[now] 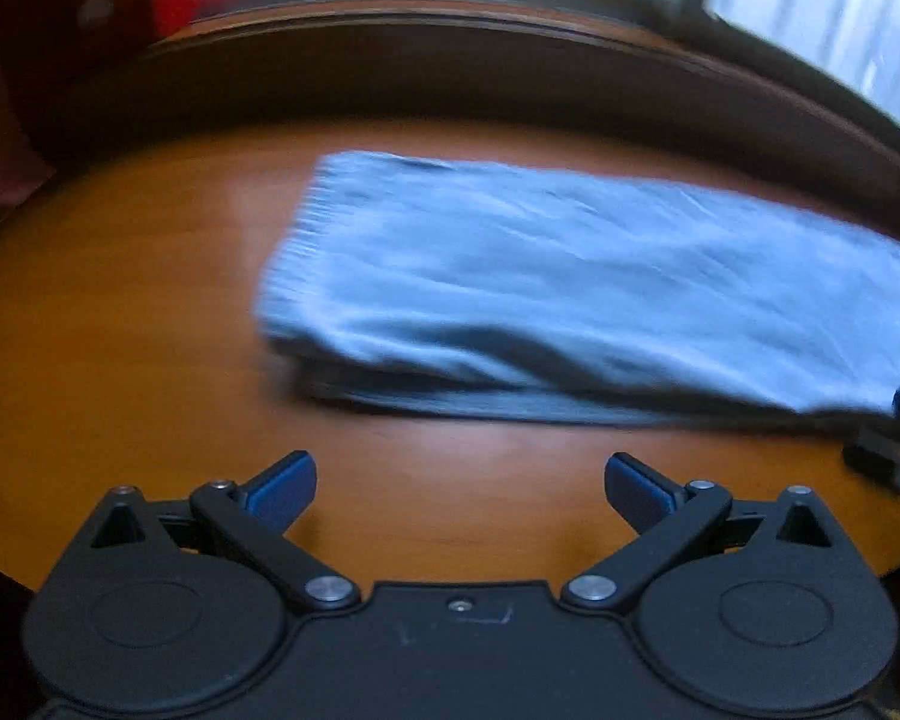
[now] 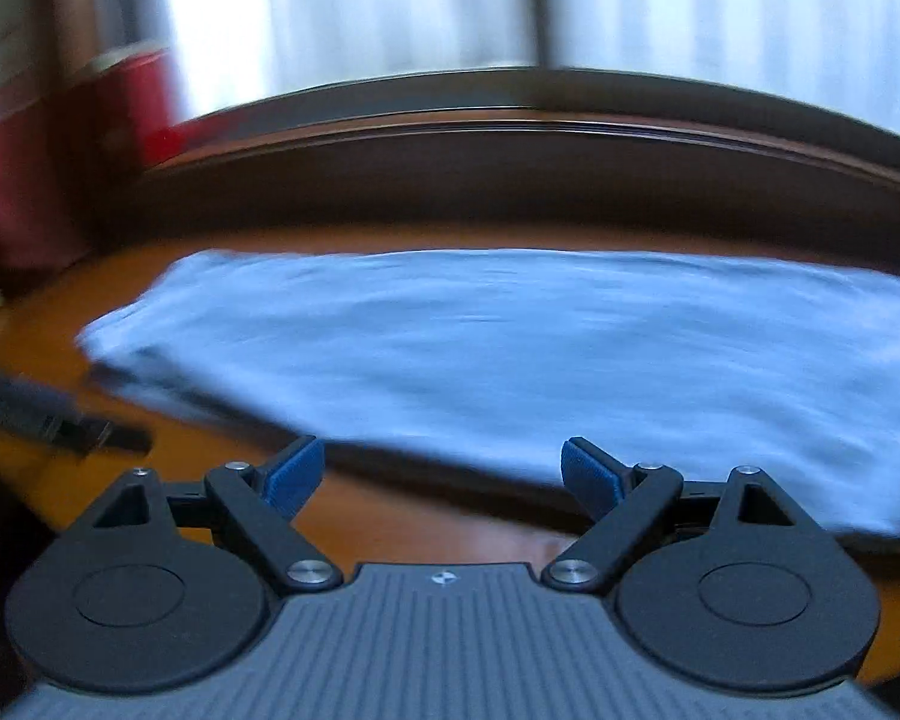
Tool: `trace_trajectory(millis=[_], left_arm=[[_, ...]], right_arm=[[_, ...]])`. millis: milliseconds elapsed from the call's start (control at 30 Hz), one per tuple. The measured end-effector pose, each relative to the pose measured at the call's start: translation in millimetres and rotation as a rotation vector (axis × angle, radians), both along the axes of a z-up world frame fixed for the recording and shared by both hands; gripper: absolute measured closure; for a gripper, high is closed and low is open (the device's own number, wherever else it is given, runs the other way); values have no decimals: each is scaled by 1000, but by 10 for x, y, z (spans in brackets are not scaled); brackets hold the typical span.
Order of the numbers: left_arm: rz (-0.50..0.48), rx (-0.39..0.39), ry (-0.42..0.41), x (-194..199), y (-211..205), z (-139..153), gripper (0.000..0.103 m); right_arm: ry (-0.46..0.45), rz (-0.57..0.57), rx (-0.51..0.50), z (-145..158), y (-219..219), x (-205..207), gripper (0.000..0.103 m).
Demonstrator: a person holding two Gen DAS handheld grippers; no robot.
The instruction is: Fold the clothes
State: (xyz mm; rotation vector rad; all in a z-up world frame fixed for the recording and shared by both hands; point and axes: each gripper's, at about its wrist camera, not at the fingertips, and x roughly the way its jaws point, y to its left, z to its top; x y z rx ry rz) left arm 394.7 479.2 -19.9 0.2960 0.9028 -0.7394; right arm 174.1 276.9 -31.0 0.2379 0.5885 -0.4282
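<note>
Far left of the left wrist view: red object (image 1: 174, 6) w/ dark stuff beside it, blurred, can't ID. Left gripper (image 1: 461, 483) hangs over bare wooden table (image 1: 120, 312), jaws spread wide, blue pads (image 1: 285, 480) holding nothing, not touching fabric.

Moving right: light blue garment (image 1: 570, 276) lies flat on the table, long strip shape, ribbed/gathered hem at its left end. A 2nd layer shows under the near edge, so judging by that it's already folded at least once lengthwise. At the right edge of this view a bit of the other tool peeks in near the cloth's near edge.

Right wrist view: right gripper (image 2: 443, 474) also wide open, nothing held, sitting just at the near edge of the garment (image 2: 510, 348); right pad overlaps the cloth in view, contact unclear (motion blur). Window behind, bright.

Progress, as a guess: approx. halfway. Long fold done; still left = fold ends across to make a compact packet, then smooth. Neither tong has a grip yet for that.
</note>
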Motion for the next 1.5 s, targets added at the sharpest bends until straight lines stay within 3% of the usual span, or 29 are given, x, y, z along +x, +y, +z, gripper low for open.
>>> trace_trajectory(millis=[133,267,467,533,667,767,833,933,1067,1200,1333,1500], left_arm=[[39,-18,-35,288,73,79,0],[23,13,-56,517,-50,99,0],[-82,165,-133,625,-190,-58,0],[-126,166,-130,618,-111,-70,0],[-239,150,-77,702,156,-107,0],[-321,139,-59,802,302,-87,0],[-399,103,-83,885,381,-19,0],[-500,60,-128,1044,489,100,0],[-514,60,-165,1283,461,128,0],[-505,32,-133,1418,452,134,0],[-514,27,-94,1528,404,72,0],[-573,45,-140,1572,321,53,0]], right_arm=[[33,102,-50,-2,257,383,14],[7,88,12,-25,255,648,14],[-57,64,135,-116,207,1073,14],[0,50,126,-156,260,1216,14],[26,22,87,-162,466,1227,13],[96,-26,-4,-194,735,1297,7],[128,-88,-36,-189,913,1329,6],[113,-170,1,-149,1135,1351,6],[109,-187,23,-129,1440,1437,7],[105,-199,-45,-89,1711,1516,7],[78,-235,-63,-84,1759,1542,7],[77,-233,-53,-95,1772,1637,7]])
